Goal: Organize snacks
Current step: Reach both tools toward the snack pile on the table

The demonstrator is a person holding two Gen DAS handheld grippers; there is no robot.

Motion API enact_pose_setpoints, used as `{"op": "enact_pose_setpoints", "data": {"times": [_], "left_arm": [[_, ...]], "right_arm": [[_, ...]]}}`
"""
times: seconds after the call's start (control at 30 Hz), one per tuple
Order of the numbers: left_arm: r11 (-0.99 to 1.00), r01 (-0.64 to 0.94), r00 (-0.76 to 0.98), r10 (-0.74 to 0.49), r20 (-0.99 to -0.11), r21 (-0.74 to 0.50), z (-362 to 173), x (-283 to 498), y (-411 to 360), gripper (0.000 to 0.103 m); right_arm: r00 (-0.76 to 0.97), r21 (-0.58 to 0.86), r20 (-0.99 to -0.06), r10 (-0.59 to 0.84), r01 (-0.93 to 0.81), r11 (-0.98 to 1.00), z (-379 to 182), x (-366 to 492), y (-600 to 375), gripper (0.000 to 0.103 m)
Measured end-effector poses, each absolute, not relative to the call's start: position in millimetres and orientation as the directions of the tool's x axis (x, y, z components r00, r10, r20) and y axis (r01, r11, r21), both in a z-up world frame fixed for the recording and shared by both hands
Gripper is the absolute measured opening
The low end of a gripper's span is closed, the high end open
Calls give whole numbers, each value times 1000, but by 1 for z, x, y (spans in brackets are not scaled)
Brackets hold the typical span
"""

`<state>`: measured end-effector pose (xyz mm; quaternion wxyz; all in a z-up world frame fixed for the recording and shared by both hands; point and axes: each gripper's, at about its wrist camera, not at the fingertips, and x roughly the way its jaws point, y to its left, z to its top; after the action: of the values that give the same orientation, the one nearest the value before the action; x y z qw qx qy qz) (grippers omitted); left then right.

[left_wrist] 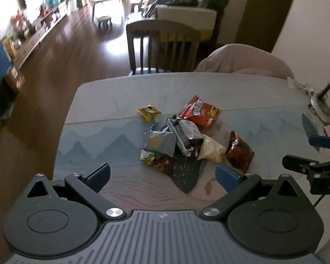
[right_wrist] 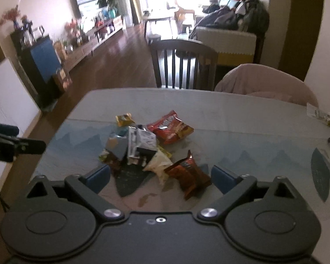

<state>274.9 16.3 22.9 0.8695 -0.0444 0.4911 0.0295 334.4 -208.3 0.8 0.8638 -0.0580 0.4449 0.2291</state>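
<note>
Your left tool [left_wrist: 162, 176] hangs above the near edge of the table [left_wrist: 112, 92] with its blue-padded fingers spread wide apart and nothing between them. Your right tool [right_wrist: 160, 177] is in the same state, wide apart and empty, held just beside the left one; its dark frame shows at the right edge of the left wrist view.

The snacks lie in a loose heap near the middle of the table, on the cloth printed with blue mountains. The small yellow packet [left_wrist: 149, 111] sits apart at the far left of the heap. The big red bag [left_wrist: 200, 112] lies at the far side, touching the silver-and-black bag [left_wrist: 184, 136] in the middle. The grey pouch [left_wrist: 159, 142] rests against the left of that silver bag, and a small green-and-white packet [left_wrist: 147, 156] lies at the pouch's near corner beside a dark red wrapper [left_wrist: 162, 164]. A pale cream bag [left_wrist: 211, 148] leans on the silver bag's right side. The dark red-brown bag [right_wrist: 188, 173] lies closest to your right tool, just ahead of its fingers.

A wooden chair [right_wrist: 182, 63] stands at the far side of the table.
</note>
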Motion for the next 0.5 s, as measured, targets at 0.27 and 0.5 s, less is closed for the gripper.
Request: {"op": "enact_pose_setpoints", "data": {"times": [0.27, 0.5], "left_arm": [[991, -97, 415, -39, -909, -87, -12, 333, 13, 102], [987, -115, 384, -59, -922, -111, -39, 380, 0, 102]], "right_arm": [[374, 121, -865, 334, -491, 863, -38, 402, -216, 95], [276, 95, -910, 311, -590, 802, -82, 431, -213, 89]]}}
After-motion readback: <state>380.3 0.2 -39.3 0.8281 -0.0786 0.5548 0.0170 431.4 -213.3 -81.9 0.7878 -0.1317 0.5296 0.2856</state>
